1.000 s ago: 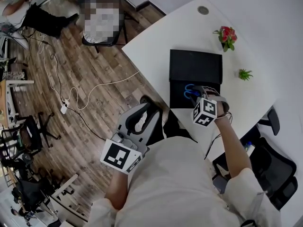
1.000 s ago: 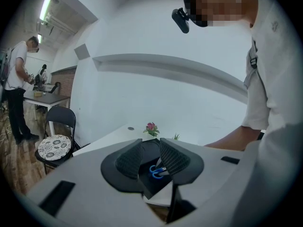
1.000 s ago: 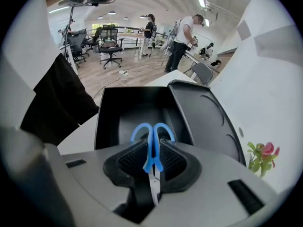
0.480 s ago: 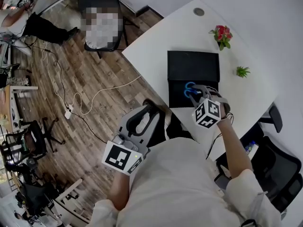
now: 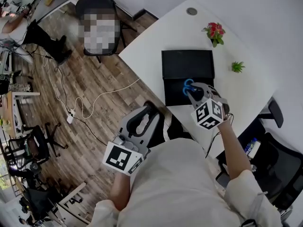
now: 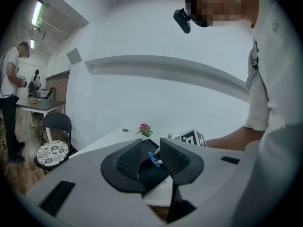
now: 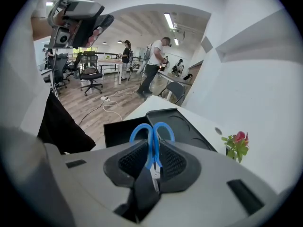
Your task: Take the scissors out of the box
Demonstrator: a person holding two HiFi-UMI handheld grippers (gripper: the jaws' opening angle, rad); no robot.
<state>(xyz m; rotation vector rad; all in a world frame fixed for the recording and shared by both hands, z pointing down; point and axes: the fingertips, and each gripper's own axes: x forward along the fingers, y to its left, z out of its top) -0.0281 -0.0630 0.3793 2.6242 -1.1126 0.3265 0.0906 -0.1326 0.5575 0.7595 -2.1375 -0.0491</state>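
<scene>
Scene: person seen from above, standing at corner of white table point(image 5: 156, 41), w/ a two-jaw gripper in each hand.
R gripper point(image 5: 193, 92): pinching the scissors point(image 5: 188, 84) at the neck, just below the handles. In the right gripper view the ribbed pads point(image 7: 134, 161) press on both sides, and the jaws have just been closing further on them.
Scissors: blue loop handles stick out past the R gripper's point(image 7: 152, 157) fingertips, pointing away from the person. The metal blades point(image 7: 155, 178) run back btwn the jaws toward the gripper body. They hang over the open part of the box, held only by the jaws.
Box point(image 5: 188, 63): black, open, flat on the table in front of the person. Its far half is a tray w/ round recesses point(image 7: 177, 124).
L gripper point(image 5: 144, 113): jaws spread, nothing btwn them. It is held off the table edge, over wood floor point(image 5: 94, 74), close to the person's body. Its own view point(image 6: 150, 157) looks toward the table, box and scissors seen far off thru the gap.
Other items: small red flower pot point(image 5: 214, 32) and small green plant point(image 5: 237, 66) on the table beyond the box, both well apart from it.
Background: black chair point(image 5: 97, 6), white cable point(image 5: 94, 96) on the floor.
</scene>
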